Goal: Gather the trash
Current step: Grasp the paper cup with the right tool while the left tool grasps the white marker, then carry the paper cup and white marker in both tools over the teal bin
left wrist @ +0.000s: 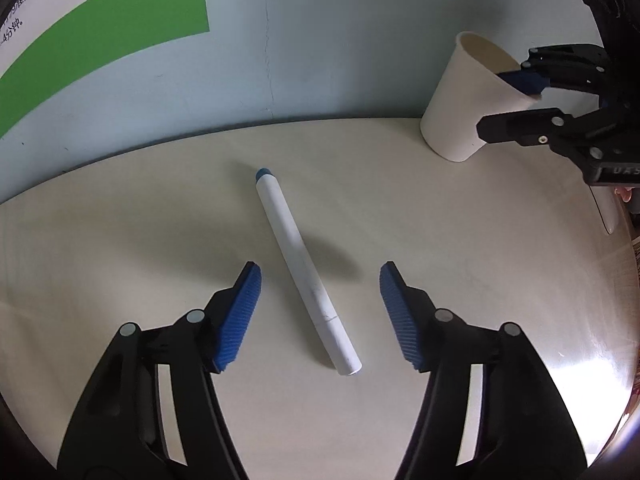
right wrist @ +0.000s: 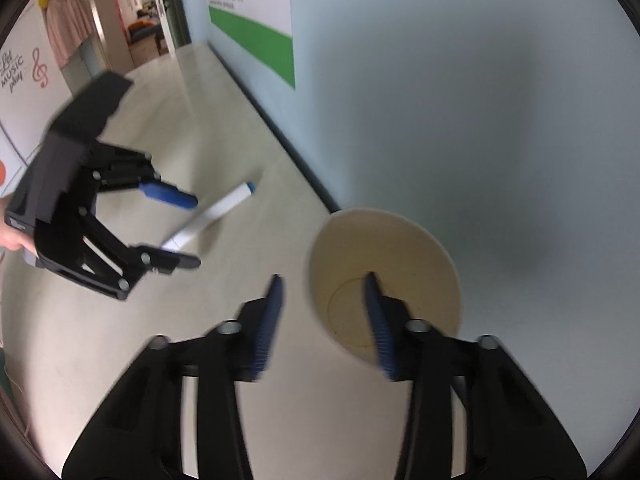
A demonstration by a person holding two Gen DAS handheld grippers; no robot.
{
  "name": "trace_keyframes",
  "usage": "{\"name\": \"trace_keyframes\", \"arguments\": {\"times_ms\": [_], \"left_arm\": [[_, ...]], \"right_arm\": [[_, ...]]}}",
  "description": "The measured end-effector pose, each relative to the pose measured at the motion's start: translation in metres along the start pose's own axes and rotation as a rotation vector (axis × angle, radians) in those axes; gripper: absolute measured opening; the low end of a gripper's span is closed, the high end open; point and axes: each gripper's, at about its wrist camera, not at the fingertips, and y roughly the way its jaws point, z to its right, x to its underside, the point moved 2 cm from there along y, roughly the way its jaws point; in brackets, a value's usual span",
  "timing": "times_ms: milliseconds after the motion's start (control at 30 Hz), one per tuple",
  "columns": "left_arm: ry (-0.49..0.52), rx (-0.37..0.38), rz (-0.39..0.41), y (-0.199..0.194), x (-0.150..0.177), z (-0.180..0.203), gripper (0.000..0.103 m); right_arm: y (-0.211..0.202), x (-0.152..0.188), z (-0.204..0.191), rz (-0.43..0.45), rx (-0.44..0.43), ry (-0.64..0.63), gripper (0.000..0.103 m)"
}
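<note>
Left gripper: jaws apart, blue ribbed pads on either side of a white marker, neither pad touching it. The marker lies flat on the pale floor, blue cap end toward the wall, open butt end toward the camera, set at a slant between the pads. Right gripper: jaws narrowed astride the near wall of a white paper cup, one pad inside the mouth, the other outside; this view is motion-blurred, so contact with the wall cannot be told here. The left wrist view gives the cup from the side: it stands at the foot of the wall, tipped, with the right gripper astride its rim, blue inner pad within the mouth, black outer finger against the outside, so it appears pinched. Only the right wrist view looks down into the cup: cream interior, round bottom visible. It also shows the left gripper from the side, the marker lying between its fingers, and part of a hand behind its body. Farther out: pale blue wall with a green-and-white poster; the right view adds a dark skirting strip, a doorway and a wall panel with a treble clef.
</note>
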Motion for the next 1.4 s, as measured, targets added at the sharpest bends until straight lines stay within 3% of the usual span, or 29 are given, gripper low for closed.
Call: {"name": "trace_keyframes", "arguments": {"times_ms": [33,67,133,167,400,500,733,933,1067,1133,1267,1400], "left_arm": [[0.006,-0.007,-0.003,0.000,0.001,0.000,0.055],[0.010,-0.015,-0.007,-0.001,0.001,-0.001,0.046],[-0.014,-0.004,-0.011,-0.004,0.003,-0.006,0.018],[-0.034,0.014,-0.013,-0.005,0.005,-0.009,0.011],[-0.087,0.063,-0.017,-0.022,0.028,-0.013,0.011],[-0.055,0.047,0.007,-0.043,0.035,-0.009,0.011],[-0.040,0.031,0.075,-0.101,0.047,-0.016,0.011],[-0.080,-0.018,0.138,-0.160,0.080,-0.048,0.011],[-0.139,-0.073,0.167,-0.204,0.123,-0.072,0.011],[-0.189,-0.099,0.171,-0.230,0.160,-0.093,0.011],[-0.291,-0.181,0.157,-0.279,0.246,-0.130,0.011],[-0.439,-0.262,0.138,-0.336,0.360,-0.174,0.011]], "right_arm": [[0.002,0.004,-0.002,-0.008,0.007,0.000,0.016],[0.001,0.008,-0.005,-0.009,-0.008,0.004,0.013],[-0.003,0.016,-0.008,0.000,-0.025,0.020,0.009],[-0.006,0.020,-0.010,0.005,-0.030,0.027,0.009],[-0.035,0.037,-0.016,0.020,-0.077,0.095,0.009],[-0.045,0.034,-0.019,0.036,-0.084,0.087,0.007],[-0.074,0.012,-0.047,0.071,-0.117,0.045,0.004],[-0.094,-0.023,-0.099,0.096,-0.152,-0.034,0.004],[-0.094,-0.053,-0.157,0.099,-0.204,-0.125,0.004],[-0.089,-0.070,-0.196,0.099,-0.253,-0.178,0.004],[-0.070,-0.105,-0.280,0.098,-0.356,-0.281,0.004],[-0.054,-0.135,-0.383,0.087,-0.478,-0.393,0.004]]}}
